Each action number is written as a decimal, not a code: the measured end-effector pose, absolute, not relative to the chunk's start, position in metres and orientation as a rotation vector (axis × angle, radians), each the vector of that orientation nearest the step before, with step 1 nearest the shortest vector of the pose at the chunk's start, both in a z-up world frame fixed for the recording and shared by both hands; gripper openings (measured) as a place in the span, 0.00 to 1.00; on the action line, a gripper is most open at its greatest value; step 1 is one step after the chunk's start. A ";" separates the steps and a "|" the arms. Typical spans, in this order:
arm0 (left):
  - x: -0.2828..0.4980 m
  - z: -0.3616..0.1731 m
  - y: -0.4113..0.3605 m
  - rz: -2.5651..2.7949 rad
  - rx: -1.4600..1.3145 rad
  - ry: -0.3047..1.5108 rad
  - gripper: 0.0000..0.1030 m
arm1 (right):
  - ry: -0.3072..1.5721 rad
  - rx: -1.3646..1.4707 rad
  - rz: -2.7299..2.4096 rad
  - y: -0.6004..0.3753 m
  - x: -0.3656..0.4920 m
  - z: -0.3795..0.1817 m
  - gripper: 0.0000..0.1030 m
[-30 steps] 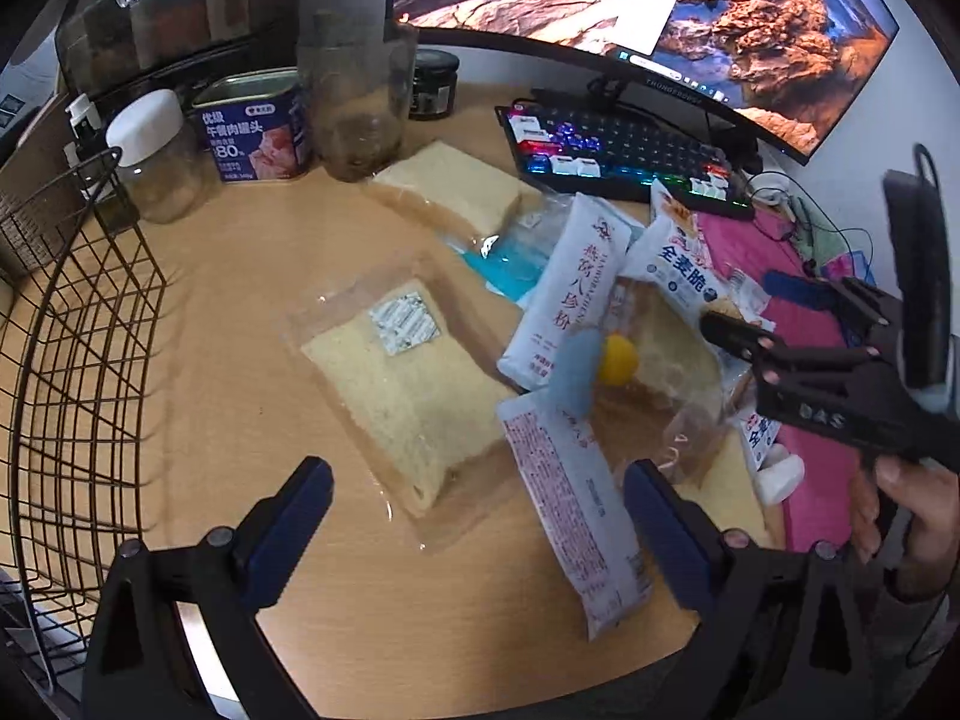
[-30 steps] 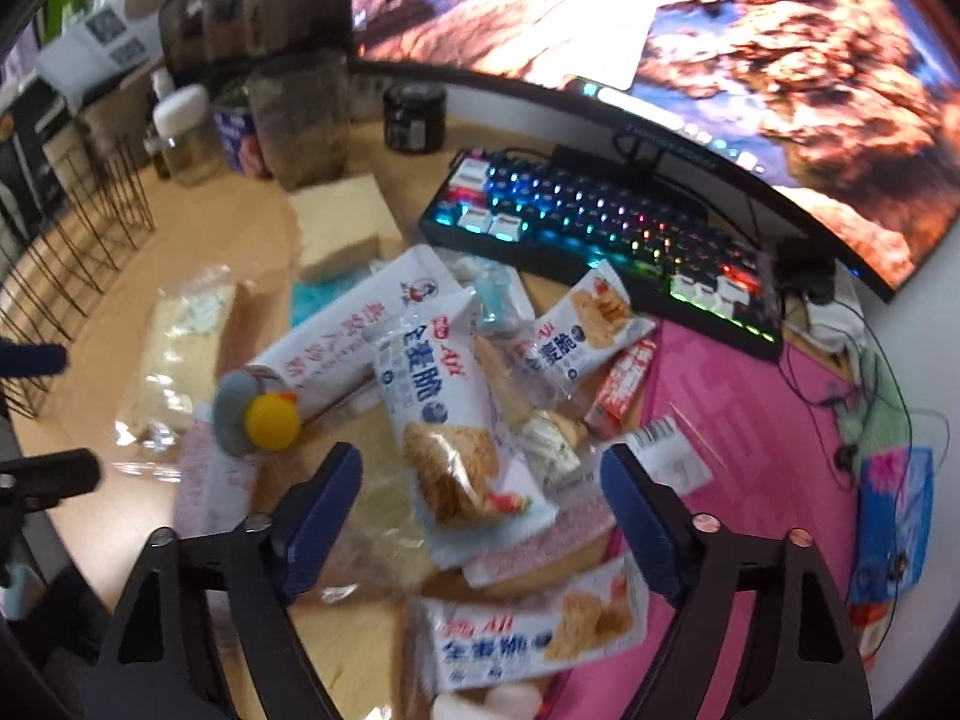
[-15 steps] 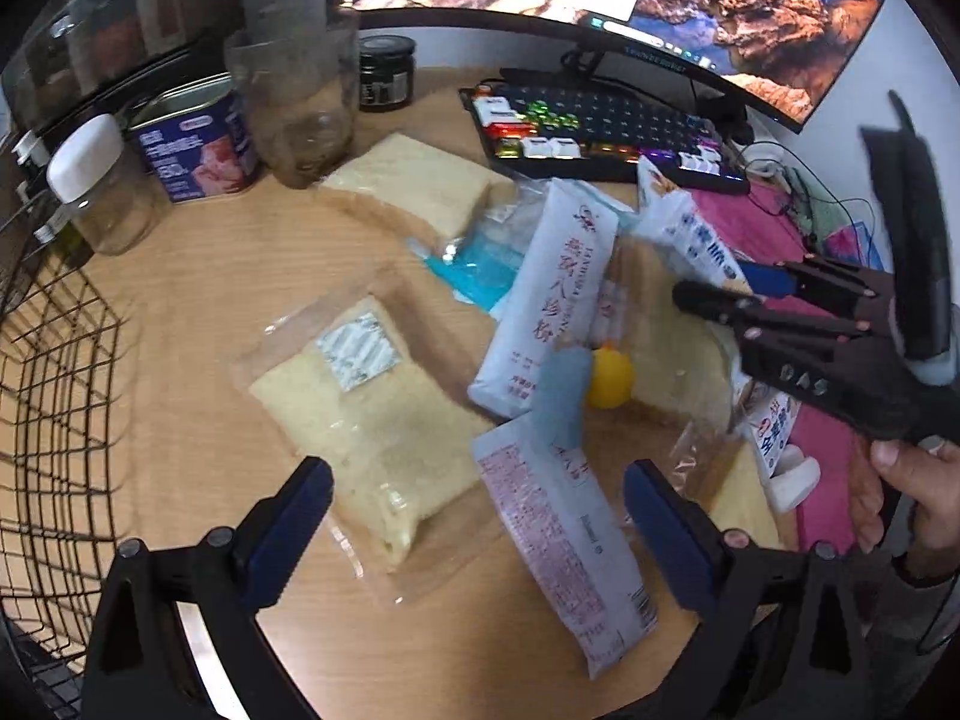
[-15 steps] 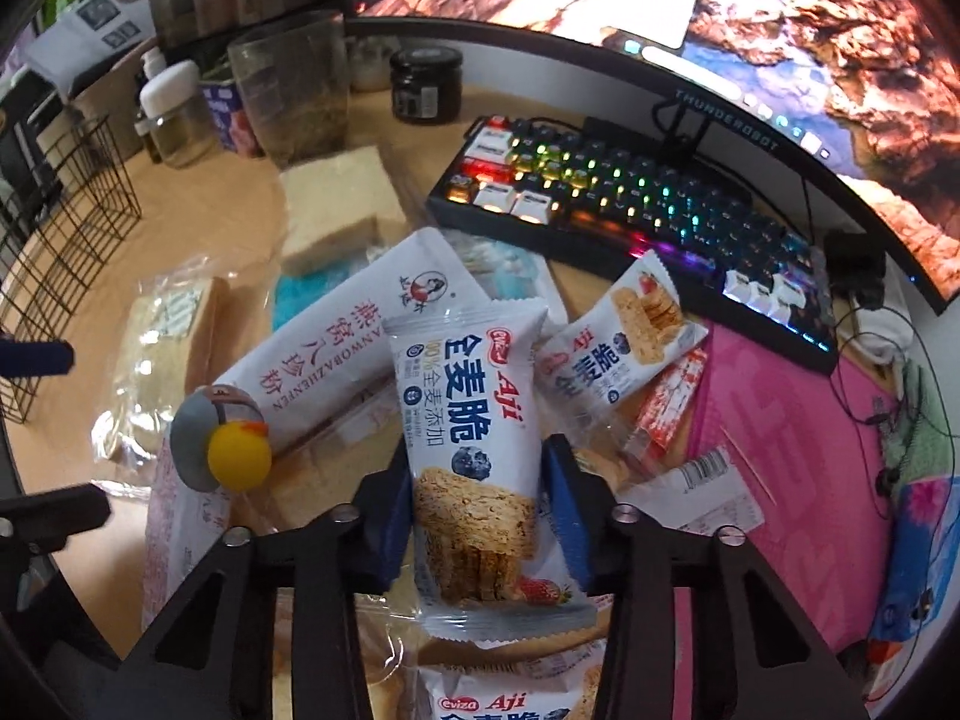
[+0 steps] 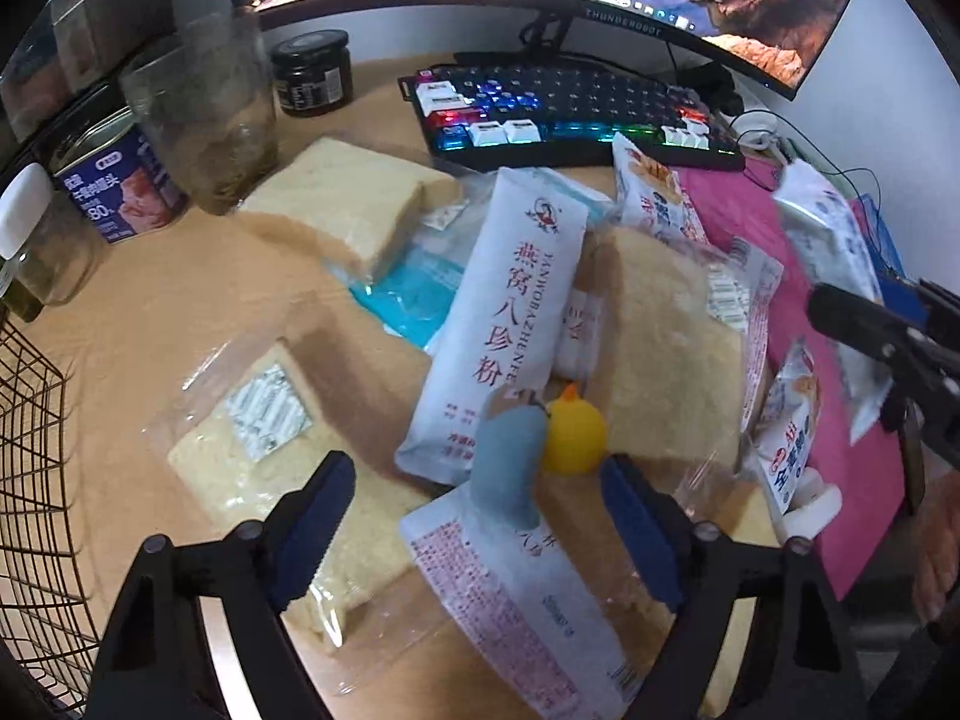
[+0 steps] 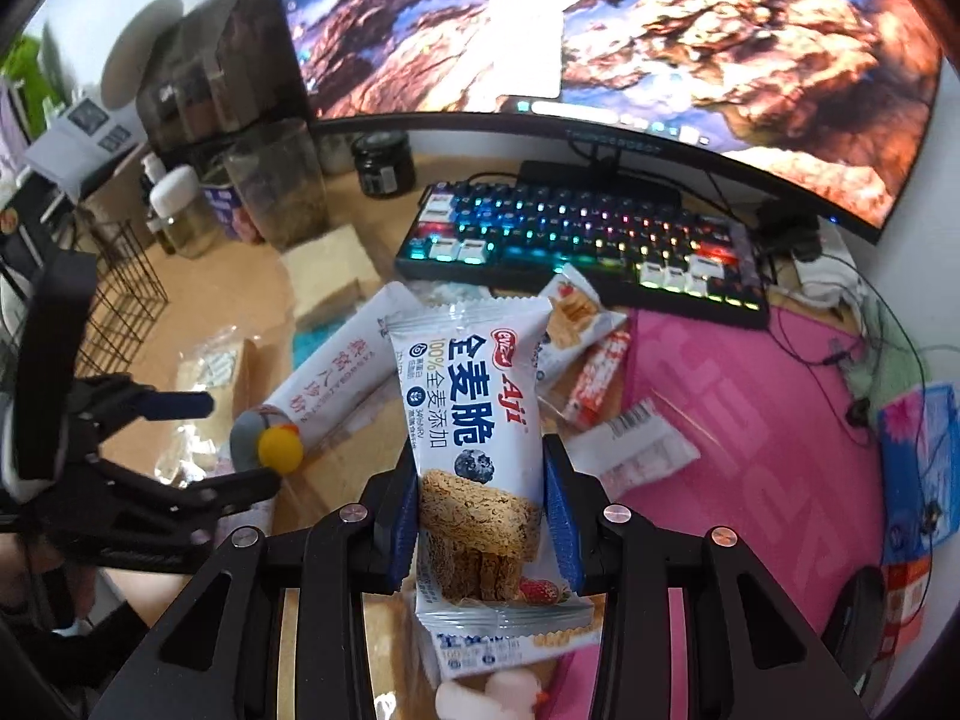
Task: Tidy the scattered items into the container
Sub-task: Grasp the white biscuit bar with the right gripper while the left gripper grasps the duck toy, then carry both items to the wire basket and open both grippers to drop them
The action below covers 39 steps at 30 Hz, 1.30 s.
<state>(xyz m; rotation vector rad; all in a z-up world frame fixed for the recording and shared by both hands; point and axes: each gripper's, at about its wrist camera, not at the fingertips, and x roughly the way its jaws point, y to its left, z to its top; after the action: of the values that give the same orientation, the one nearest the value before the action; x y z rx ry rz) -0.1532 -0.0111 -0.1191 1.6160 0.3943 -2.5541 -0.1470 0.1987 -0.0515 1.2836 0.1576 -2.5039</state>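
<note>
My right gripper (image 6: pixel 480 471) is shut on a white cracker packet (image 6: pixel 468 396) and holds it upright, lifted above the pile. In the left wrist view that packet (image 5: pixel 831 240) shows blurred at the right edge. My left gripper (image 5: pixel 473 471) hangs over the pile with its jaws closing. A grey and yellow duck toy (image 5: pixel 543 438) lies between the pads, which do not touch it. Bagged bread (image 5: pixel 240 456), a long white sachet (image 5: pixel 510 312) and a second sachet (image 5: pixel 516 588) lie around the toy. The black wire basket (image 5: pixel 36 480) stands at the far left.
A lit keyboard (image 5: pixel 576 114) and a monitor (image 6: pixel 600 30) back the desk. A tin can (image 5: pixel 120 186), a glass jar (image 5: pixel 204 120) and a dark jar (image 5: pixel 312 81) stand at the back left. A pink mat (image 6: pixel 750 420) holds loose packets on the right. A hand (image 5: pixel 942 552) grips the right tool.
My right gripper shut on the cracker packet and lifted it off the pile. My left gripper moved right and lower, over the duck toy, and its jaws narrowed a little.
</note>
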 end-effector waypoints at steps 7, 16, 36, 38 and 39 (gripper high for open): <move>-0.165 -0.127 -0.009 -2.518 1.615 0.386 0.50 | 0.137 1.276 -2.518 0.208 -0.141 -0.051 0.37; -0.158 -0.119 -0.017 -2.526 1.583 0.480 0.32 | 0.100 1.271 -2.530 0.217 -0.141 -0.050 0.37; -0.014 -0.017 -0.156 -2.453 1.134 0.611 0.30 | 0.246 0.994 -2.275 0.018 -0.110 0.001 0.37; 0.017 -0.014 -0.180 -2.391 1.085 0.631 0.30 | 0.262 0.960 -2.205 -0.026 -0.102 0.003 0.37; 0.030 -0.013 -0.189 -2.365 1.072 0.631 0.30 | 0.270 0.947 -2.176 -0.043 -0.098 0.004 0.37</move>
<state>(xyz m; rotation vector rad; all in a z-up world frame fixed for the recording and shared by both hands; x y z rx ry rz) 0.0300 -0.1889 -0.0134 1.0720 0.6305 -2.3651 -0.0977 -0.0431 0.0037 0.9466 0.2698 -2.1762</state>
